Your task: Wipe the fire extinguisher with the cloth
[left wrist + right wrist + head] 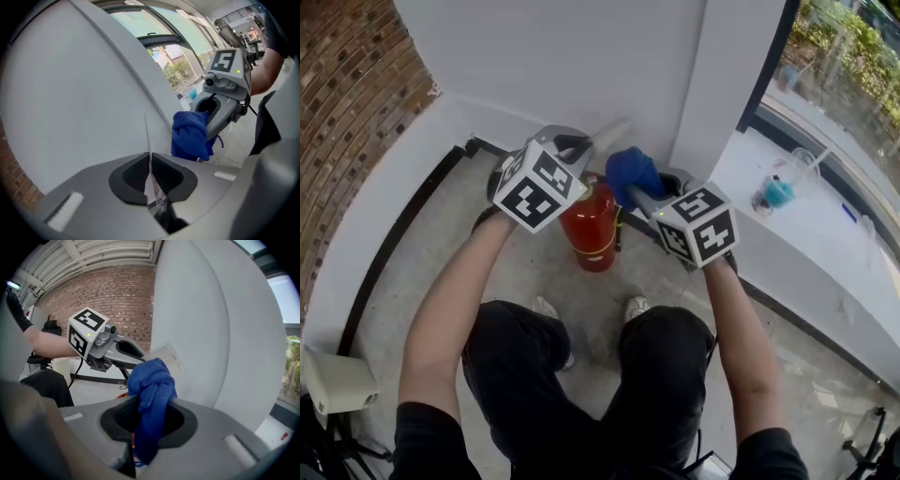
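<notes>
A red fire extinguisher (592, 230) stands on the floor by the white wall, just past the person's shoes. My left gripper (578, 146) (151, 165) is above its top, shut on a thin white tag (615, 131) (150, 157) (166, 357) that shows edge-on between the jaws. The right gripper (639, 195) (149, 414) is shut on a bunched blue cloth (630, 173) (190, 136) (151, 383). The cloth hangs beside the tag, over the extinguisher's upper right. The extinguisher's head is hidden behind the grippers.
A brick wall (347, 94) rises at the left and a white corner wall (581, 56) stands behind. At the right, a white ledge (825, 234) carries a cup of blue liquid (778, 192). A white box (337, 380) sits at lower left.
</notes>
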Motion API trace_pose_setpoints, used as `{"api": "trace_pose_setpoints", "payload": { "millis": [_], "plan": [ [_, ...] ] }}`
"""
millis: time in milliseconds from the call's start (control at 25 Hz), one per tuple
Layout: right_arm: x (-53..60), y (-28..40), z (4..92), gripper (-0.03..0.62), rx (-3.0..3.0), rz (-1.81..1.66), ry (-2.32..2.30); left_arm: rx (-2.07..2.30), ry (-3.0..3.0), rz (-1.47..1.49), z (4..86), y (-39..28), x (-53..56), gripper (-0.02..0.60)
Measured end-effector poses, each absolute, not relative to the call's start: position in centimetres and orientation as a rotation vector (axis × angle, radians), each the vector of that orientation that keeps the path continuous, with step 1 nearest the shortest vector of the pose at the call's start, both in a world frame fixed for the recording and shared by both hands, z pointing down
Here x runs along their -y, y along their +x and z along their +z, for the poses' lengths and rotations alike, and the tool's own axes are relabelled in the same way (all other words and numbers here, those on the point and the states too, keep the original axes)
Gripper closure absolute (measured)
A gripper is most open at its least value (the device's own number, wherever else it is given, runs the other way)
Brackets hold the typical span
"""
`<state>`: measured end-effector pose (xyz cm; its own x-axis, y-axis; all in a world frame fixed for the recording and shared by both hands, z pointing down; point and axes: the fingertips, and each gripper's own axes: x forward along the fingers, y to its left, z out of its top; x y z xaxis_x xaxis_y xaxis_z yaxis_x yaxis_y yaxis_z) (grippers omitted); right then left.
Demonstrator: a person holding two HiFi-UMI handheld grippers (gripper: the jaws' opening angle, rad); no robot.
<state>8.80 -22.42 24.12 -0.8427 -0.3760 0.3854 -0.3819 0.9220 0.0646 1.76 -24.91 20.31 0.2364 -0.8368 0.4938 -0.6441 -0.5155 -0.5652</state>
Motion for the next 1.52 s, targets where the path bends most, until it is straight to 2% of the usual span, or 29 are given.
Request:
{"api": "trace_pose_setpoints", "payload": {
  "millis": [240,640,920,1120,1400,1520],
  "plan": [
    [21.6,7.5,24.3,0.513,2.681,-0.009,0.509,-1.531,-2.346,-1.133,21.1,-2.6,26.7,0.506],
    [18.6,1.8,24.4,0.513,2.669,-0.138,0.357,-1.682,-2.435,-0.921,22.4,-4.8,26.1,0.506],
    [23.8,0.5,19.6,0.513,2.715,-0.263,0.453,-1.561,-2.577,-0.734,21.4,-4.0,25.6,0.511],
    [25.3,-1.9,19.0,0.513,2.740,-0.329,0.437,-1.365,-2.518,-0.779,21.2,-2.4,24.9,0.512],
    [30.8,-1.9,19.5,0.513,2.727,-0.218,0.682,-1.369,-2.499,-0.808,21.4,-3.1,24.4,0.483],
    [30.5,-1.7,21.6,0.513,2.678,-0.182,0.633,-1.409,-2.496,-0.782,21.6,-3.6,24.3,0.480]
  ]
}}
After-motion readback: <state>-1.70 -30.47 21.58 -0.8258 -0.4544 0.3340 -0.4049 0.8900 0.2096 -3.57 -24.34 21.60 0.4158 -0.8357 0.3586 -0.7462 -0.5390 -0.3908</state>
